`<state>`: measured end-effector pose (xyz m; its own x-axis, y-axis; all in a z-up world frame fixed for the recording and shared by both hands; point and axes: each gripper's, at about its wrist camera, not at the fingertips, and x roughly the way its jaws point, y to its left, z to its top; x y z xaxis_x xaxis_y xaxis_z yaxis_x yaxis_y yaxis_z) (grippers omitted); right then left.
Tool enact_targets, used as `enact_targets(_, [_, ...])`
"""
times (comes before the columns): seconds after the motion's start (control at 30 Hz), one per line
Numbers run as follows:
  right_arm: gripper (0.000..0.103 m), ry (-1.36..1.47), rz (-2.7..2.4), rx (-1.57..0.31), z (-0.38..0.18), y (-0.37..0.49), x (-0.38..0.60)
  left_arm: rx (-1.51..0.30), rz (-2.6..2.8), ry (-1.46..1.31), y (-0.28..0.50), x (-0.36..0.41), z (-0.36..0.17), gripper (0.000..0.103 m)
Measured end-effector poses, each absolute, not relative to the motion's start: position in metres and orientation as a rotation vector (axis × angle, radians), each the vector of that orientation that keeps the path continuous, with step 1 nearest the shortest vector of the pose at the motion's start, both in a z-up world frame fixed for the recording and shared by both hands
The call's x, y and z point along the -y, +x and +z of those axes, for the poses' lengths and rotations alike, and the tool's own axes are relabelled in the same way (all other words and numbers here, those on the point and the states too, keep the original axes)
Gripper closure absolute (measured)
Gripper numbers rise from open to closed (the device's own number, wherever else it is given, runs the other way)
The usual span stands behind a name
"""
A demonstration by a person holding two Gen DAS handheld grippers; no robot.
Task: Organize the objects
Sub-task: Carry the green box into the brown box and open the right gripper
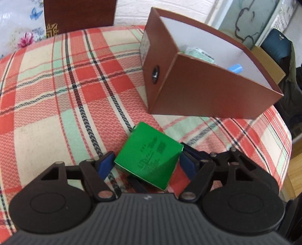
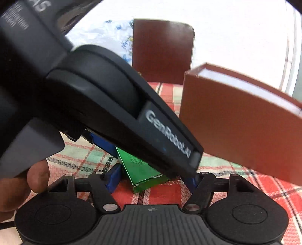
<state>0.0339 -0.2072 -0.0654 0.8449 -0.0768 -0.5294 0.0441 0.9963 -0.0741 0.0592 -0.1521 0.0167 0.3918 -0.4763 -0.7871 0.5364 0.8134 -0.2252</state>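
Left wrist view: left gripper (image 1: pixel 146 164) straddles the green box (image 1: pixel 148 157), which lies tilted on the plaid cloth (image 1: pixel 56 94). Blue pads (image 1: pixel 104 164) sit at the box's two sides, the left one at its corner, the right one close to its edge; firm contact can't be confirmed, so I read the fingers as half-wide around the box, not yet clamped. Brown open box (image 1: pixel 188 88) stands just beyond and to the right, holding a pale green packet (image 1: pixel 200 53) and a blue item (image 1: pixel 236 67). Dark brown panel (image 1: pixel 79 15) with a gold emblem stands far left. The box's dark print is too blurred to read.

Right wrist view: right gripper (image 2: pixel 151 179) also points at the green box (image 2: pixel 139 169), its pads apart on either side, not pressing. The left gripper's body (image 2: pixel 113 105) crosses overhead, marked "GenRobot.AI". A person's hand (image 2: pixel 22 186) is at near left. Brown open box (image 2: pixel 241 128) is on the right, blurred.

Risks: both grippers crowd one small box, so fingers may collide. The box sits skewed to the pads, so closing could twist it or squirt it out. Lifting toward the brown box may clip its near wall.
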Motion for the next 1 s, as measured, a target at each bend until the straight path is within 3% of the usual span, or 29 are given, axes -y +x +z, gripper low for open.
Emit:
enact_targets(0.17, [0.037, -0.102, -0.109, -0.375, -0.051, 0.008, 0.201, -0.875, -0.702, 0.053, 0.042, 0.154, 0.053, 0.027])
enact_targets(0.4, [0.037, -0.109, -0.25, -0.166, -0.009, 0.007, 0.24, -0.705, -0.81, 0.127, 0.042, 0.213, 0.114, 0.027])
enact_targets(0.57, [0.037, -0.1, -0.361, -0.156, 0.002, 0.023, 0.292, -0.677, -0.859, 0.182, 0.053, 0.277, 0.12, 0.025])
enact_targets(0.63, [0.036, -0.113, -0.411, -0.172, 0.002, 0.034, 0.312, -0.669, -0.84, 0.207, 0.055, 0.301, 0.115, 0.018])
enact_targets(0.7, [0.033, -0.138, -0.485, -0.218, -0.004, 0.056, 0.334, -0.642, -0.777, 0.253, 0.057, 0.319, 0.109, 0.018])
enact_targets(0.77, [0.025, -0.145, -0.558, -0.293, -0.012, 0.076, 0.353, -0.652, -0.714, 0.279, 0.06, 0.324, 0.101, 0.018])
enact_targets(1.0, [0.021, -0.023, -0.557, -0.219, -0.021, 0.068, 0.36, -0.627, -0.673, 0.274, 0.053, 0.301, 0.098, 0.01])
